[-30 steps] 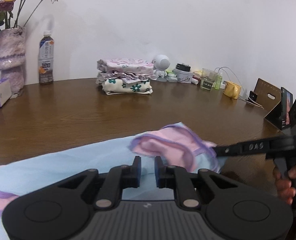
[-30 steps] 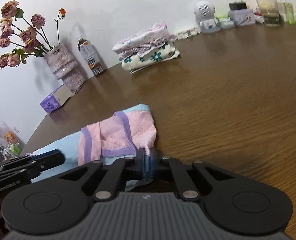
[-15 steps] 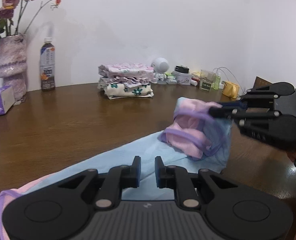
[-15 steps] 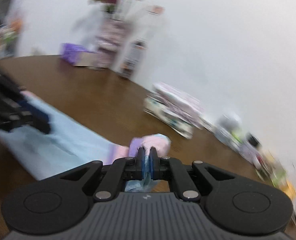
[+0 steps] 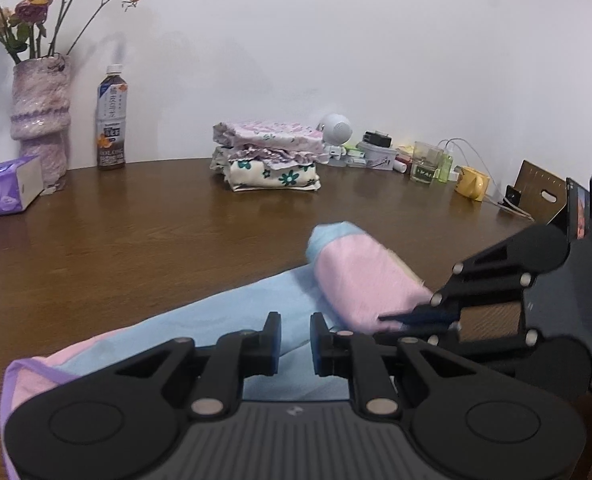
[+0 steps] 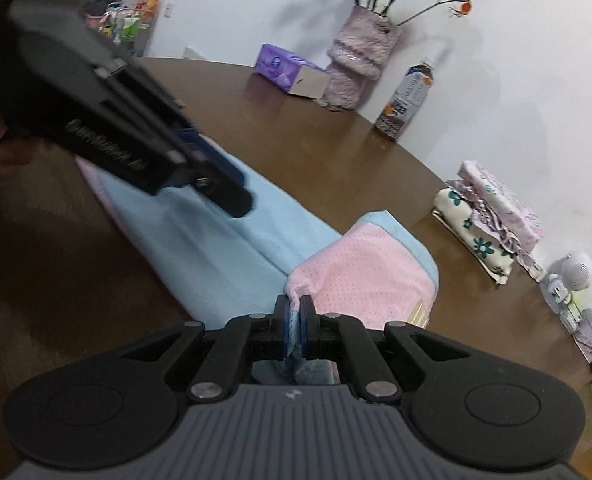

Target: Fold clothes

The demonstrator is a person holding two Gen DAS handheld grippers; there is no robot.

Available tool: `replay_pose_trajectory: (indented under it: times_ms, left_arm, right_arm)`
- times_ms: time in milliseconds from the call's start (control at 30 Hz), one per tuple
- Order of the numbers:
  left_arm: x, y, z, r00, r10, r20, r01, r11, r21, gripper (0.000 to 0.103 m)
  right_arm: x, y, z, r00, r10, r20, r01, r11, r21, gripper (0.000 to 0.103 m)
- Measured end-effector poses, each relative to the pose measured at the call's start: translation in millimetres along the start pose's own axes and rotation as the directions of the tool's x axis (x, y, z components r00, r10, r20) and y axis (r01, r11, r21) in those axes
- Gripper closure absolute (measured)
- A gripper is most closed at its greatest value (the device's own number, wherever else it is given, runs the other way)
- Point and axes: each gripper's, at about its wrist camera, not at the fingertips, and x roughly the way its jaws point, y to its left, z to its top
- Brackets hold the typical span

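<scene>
- Here, our right gripper (image 6: 294,330) was clamped on the pink end of the garment (image 6: 232,236), folded back over the light-blue length at lower centre of the right wrist view.
- The cloth's long axis ran from there toward the upper left, under our left gripper (image 5: 295,344), whose jaws stood apart, gripping nothing.
- We judged the right nearer the fold.
- A folded stack (image 5: 268,160) sat at centre, well apart; nothing on the table (image 5: 136,232) stood in the way.

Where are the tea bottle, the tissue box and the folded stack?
tea bottle (image 5: 112,128), left wrist view, on its label.
tissue box (image 5: 6,188), left wrist view, on its purple front face.
folded stack (image 5: 270,156), left wrist view, on the middle layer's ruffled edge.
</scene>
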Motion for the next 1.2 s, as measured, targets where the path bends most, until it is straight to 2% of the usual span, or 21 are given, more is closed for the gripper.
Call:
replay_pose_trajectory:
  times_ms: [133, 200, 267, 333, 367, 433, 500, 633, 733, 800, 867, 1000, 1067, 1200]
  left_arm:
    - [15, -8, 19, 0.998, -0.060, 0.025, 0.061, 0.998, -0.024, 0.089]
    - [31, -16, 32, 0.996, -0.091, 0.018, 0.091, 0.996, -0.013, 0.089]
    - [50, -23, 39, 0.996, -0.090, -0.017, 0.090, 0.996, -0.004, 0.089]
    - [69, -24, 38, 0.996, -0.067, -0.066, 0.066, 0.998, -0.013, 0.090]
    - [74, -24, 36, 0.995, -0.060, -0.086, 0.059, 0.998, -0.020, 0.090]
    - [72, -21, 33, 0.994, -0.057, -0.092, 0.054, 0.998, -0.033, 0.090]
    - [71, -19, 29, 0.994, -0.054, -0.097, 0.050, 0.998, -0.046, 0.090]
    - [63, -23, 44, 0.998, -0.065, -0.006, 0.065, 0.997, -0.048, 0.089]
    - [74, -31, 52, 0.998, -0.063, 0.004, 0.063, 0.998, -0.021, 0.085]
    - [89, -34, 51, 0.999, -0.021, -0.050, 0.020, 1.000, -0.005, 0.086]
    - [95, -32, 44, 0.996, -0.006, -0.090, 0.004, 1.000, -0.017, 0.087]
    - [63, -24, 34, 0.999, -0.048, -0.007, 0.047, 0.998, -0.046, 0.085]
    - [43, -29, 29, 0.997, -0.074, 0.017, 0.074, 0.997, 0.002, 0.071]
    - [15, -55, 18, 0.992, -0.127, -0.017, 0.128, 0.978, 0.164, 0.069]
  right_arm:
    - [-1, 1, -4, 1.000, 0.019, 0.004, -0.019, 1.000, 0.002, 0.096]
    - [-7, -4, -6, 0.999, 0.041, 0.028, -0.042, 0.998, 0.046, 0.091]
    - [-19, -11, -10, 0.996, 0.063, 0.064, -0.069, 0.993, 0.098, 0.085]
    - [-31, -21, -17, 0.992, 0.076, 0.102, -0.091, 0.983, 0.158, 0.074]
    - [-38, -26, -21, 0.990, 0.073, 0.120, -0.095, 0.976, 0.195, 0.073]
    - [-46, -41, -32, 0.988, 0.055, 0.147, -0.096, 0.953, 0.286, 0.071]
    - [-46, -60, -45, 0.988, 0.027, 0.155, -0.088, 0.913, 0.398, 0.071]
    - [-30, -85, -58, 0.988, 0.037, 0.152, -0.115, 0.829, 0.548, 0.073]
    - [-20, -76, -57, 0.990, 0.056, 0.132, -0.118, 0.843, 0.525, 0.073]
    - [-19, -65, -56, 0.992, 0.039, 0.118, -0.093, 0.868, 0.488, 0.072]
    - [-26, -62, -57, 0.991, 0.026, 0.128, -0.085, 0.873, 0.480, 0.071]
    - [-42, -70, -66, 0.989, -0.017, 0.150, -0.064, 0.853, 0.518, 0.071]
    - [-46, -74, -70, 0.988, -0.012, 0.151, -0.072, 0.840, 0.537, 0.071]
    - [-49, -69, -75, 0.991, 0.031, 0.130, -0.094, 0.853, 0.514, 0.067]
